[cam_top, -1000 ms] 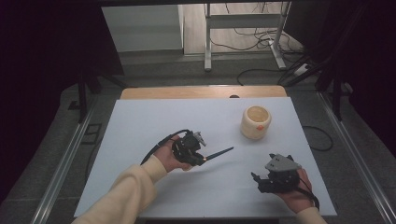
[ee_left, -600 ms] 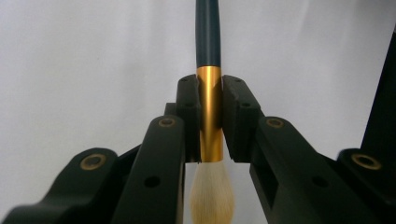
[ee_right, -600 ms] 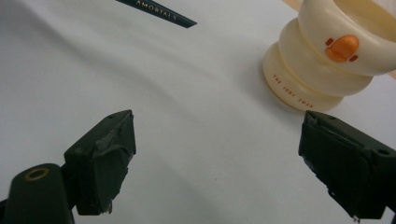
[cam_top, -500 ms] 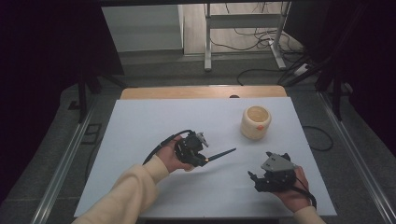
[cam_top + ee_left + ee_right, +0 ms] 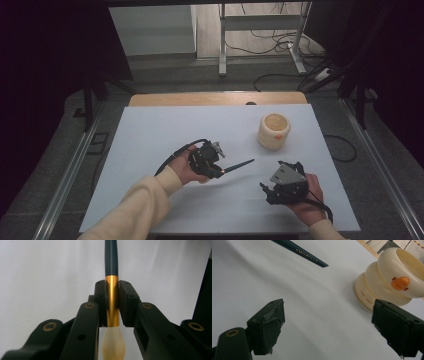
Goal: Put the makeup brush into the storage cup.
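White table [image 5: 150, 150] — my left gripper [image 5: 112, 302] pinches the brush [image 5: 112, 297] by its gold ferrule; my right gripper [image 5: 327, 327] gapes empty, near the cup [image 5: 387, 285].

Brush [image 5: 111, 290]: dark teal handle, gold ferrule, pale cream bristle tuft. Sitting clamped at the ferrule btwn the pads of the left gripper [image 5: 212, 161], bristles pointing back toward the hand, handle sticking out fwd. In high view it's hanging roughly level just above the white table [image 5: 150, 135], mid-front area, handle tip pointing right & slightly away, toward the cream cup [image 5: 274, 131] but well apart from it. Gold lettering on handle reading "AMORTALS" in right gripper view.
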A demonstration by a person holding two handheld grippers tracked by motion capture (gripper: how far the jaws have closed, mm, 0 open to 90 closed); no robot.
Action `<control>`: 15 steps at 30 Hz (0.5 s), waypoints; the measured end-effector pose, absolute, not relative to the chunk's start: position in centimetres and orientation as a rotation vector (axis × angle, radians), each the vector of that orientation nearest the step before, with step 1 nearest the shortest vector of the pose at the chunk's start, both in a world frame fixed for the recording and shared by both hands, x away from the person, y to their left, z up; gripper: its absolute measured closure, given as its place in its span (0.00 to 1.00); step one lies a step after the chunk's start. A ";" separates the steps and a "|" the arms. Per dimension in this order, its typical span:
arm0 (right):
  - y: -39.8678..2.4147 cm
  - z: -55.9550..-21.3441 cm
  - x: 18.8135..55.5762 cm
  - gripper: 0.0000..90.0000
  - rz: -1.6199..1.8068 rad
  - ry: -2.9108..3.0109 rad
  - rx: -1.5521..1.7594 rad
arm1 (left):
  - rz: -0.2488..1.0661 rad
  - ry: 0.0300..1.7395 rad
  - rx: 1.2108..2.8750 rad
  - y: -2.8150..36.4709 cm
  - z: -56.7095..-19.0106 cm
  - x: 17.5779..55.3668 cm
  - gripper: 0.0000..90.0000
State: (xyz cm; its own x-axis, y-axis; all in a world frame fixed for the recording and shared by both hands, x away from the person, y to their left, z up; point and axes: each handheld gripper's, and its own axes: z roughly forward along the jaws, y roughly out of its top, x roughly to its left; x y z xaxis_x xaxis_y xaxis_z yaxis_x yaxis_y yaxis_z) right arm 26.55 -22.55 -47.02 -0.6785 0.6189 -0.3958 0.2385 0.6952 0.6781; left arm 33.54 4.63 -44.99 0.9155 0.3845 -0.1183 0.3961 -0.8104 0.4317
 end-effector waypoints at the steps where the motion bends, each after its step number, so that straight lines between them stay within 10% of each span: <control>1: -22.6 -47.0 26.6 0.14 0.797 2.278 0.656 | -0.036 0.564 2.617 4.6 -45.0 33.5 0.87; 15: -21.9 -46.6 26.8 0.15 0.777 2.240 0.621 | -0.046 0.561 2.621 3.8 -45.4 33.6 0.87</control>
State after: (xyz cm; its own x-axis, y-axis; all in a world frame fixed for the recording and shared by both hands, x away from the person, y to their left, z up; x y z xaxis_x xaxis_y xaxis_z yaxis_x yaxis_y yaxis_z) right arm 26.80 -21.86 -46.62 -0.6574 0.6118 -0.4398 0.2078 0.7083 0.6746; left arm 33.64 3.79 -45.35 0.9166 0.3800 -0.1246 0.3951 -0.8128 0.4281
